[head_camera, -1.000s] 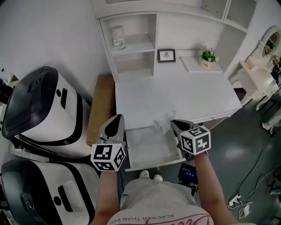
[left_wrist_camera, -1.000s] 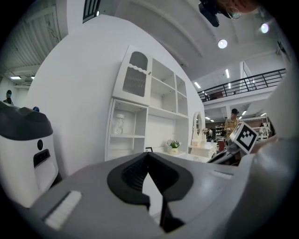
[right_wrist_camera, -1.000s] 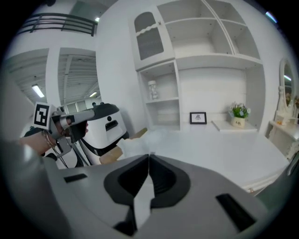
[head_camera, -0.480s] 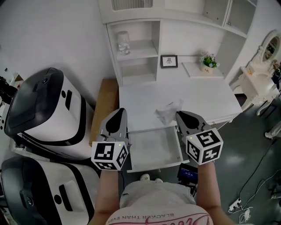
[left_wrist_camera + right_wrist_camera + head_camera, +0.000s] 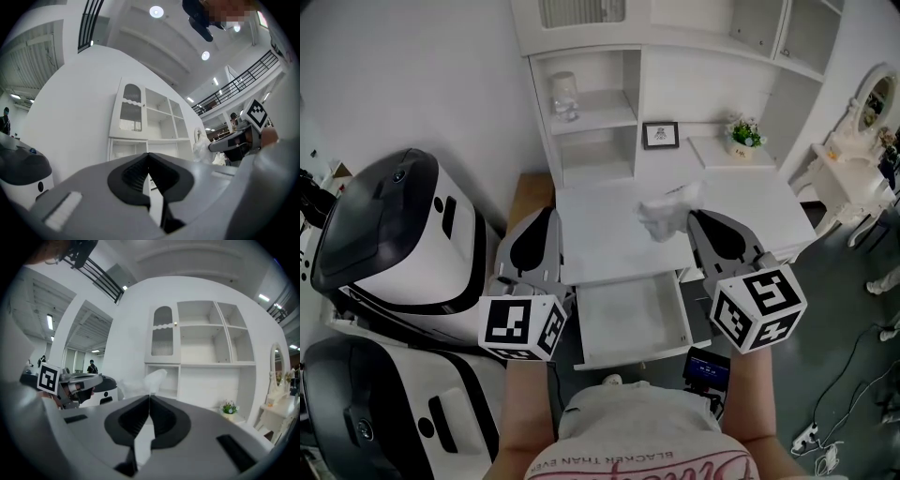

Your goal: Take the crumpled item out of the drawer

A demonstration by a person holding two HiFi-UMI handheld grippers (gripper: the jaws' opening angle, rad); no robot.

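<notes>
1. Nearest are the two hand-held grippers, each with one marker cube. The left gripper (image 5: 546, 217) hangs at the left edge of the white desk top (image 5: 609, 239); in its own view its jaws are clenched together with nothing between them (image 5: 148, 157)
2. The right gripper (image 5: 697, 217) is clamped on one crumpled, translucent white plastic item (image 5: 661, 217). In the right gripper view the pads meet on a strip of it (image 5: 149, 398) and the rest sticks up beyond the tips (image 5: 154, 379)
3. What has changed: a second ago both grippers sat low at the one open white drawer (image 5: 628, 314), and the item was just over its back edge. Both have since risen, and the item now hangs above the desk top, clear of the drawer
4. The drawer is pulled out and looks bare inside. I judge the removal itself done; what may remain is setting the item down, and perhaps shutting the drawer
5. To the left stand two large rounded white-and-black machines, one nearer (image 5: 394, 412) and one behind it (image 5: 389, 234), with one wooden board (image 5: 528, 192) between them and the desk
6. Farthest, on the white shelf unit (image 5: 591, 112): one glass jar (image 5: 565, 94), one small dark-framed picture (image 5: 661, 134) and one small potted plant (image 5: 744, 137)
</notes>
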